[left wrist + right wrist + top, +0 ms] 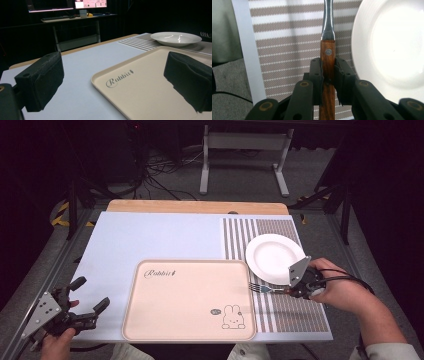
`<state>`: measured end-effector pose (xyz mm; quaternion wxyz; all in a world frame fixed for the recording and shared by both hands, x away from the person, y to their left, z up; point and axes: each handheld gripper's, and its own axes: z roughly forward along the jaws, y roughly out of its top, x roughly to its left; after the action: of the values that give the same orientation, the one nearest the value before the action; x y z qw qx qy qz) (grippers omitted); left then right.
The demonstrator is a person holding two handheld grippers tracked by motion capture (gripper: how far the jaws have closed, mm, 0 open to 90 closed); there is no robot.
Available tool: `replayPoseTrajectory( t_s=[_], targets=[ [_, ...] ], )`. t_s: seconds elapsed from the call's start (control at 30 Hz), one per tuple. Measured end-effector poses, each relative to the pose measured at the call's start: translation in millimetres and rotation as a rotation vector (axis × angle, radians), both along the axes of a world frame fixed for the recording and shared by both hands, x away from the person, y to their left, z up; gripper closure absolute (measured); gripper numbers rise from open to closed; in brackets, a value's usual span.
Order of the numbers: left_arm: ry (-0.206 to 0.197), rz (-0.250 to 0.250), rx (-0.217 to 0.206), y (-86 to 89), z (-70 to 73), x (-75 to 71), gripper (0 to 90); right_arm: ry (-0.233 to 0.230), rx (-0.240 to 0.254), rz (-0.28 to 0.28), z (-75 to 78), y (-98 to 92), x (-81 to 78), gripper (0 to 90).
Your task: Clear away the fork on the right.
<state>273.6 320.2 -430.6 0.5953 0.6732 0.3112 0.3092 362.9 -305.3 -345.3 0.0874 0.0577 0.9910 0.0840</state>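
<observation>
Fork [262, 288] lies on the striped placemat [295, 312], tines toward the beige tray [190, 330], just beside the white plate [275, 257]. Right gripper [294, 290] is clamped on its wooden handle [327, 60]. Left gripper [90, 301] hangs over the table's near-left corner, jaws spread wide, holding nothing.

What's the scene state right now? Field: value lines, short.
surface: table with a striped mat on its right side
tray: beige tray, rabbit print, nothing on it
plate: white plate on the striped mat, nothing on it
fork: fork with a wooden handle, over the mat beside the plate, tines toward the tray
right gripper: right gripper shut on the fork's handle
left gripper: left gripper open, holding nothing, at the table's near left corner
</observation>
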Motion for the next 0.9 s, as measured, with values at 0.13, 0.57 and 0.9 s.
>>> replayPoseTrajectory(
  t_s=[0.13,0.57,0.9],
  targets=[
    [0.0,-0.001,-0.002,0.3,0.1,-0.1,3.6,-0.008,0.028,-0.002,7.1,11.2,1.9,77.2],
    [-0.004,-0.003,-0.002,0.4,0.5,-0.1,3.6,0.004,0.13,-0.055,18.0,40.8,7.4,77.2],
    [-0.002,-0.006,0.001,1.1,0.8,-0.3,3.6,-0.002,0.153,-0.153,20.9,58.9,9.8,77.2]
  ],
)
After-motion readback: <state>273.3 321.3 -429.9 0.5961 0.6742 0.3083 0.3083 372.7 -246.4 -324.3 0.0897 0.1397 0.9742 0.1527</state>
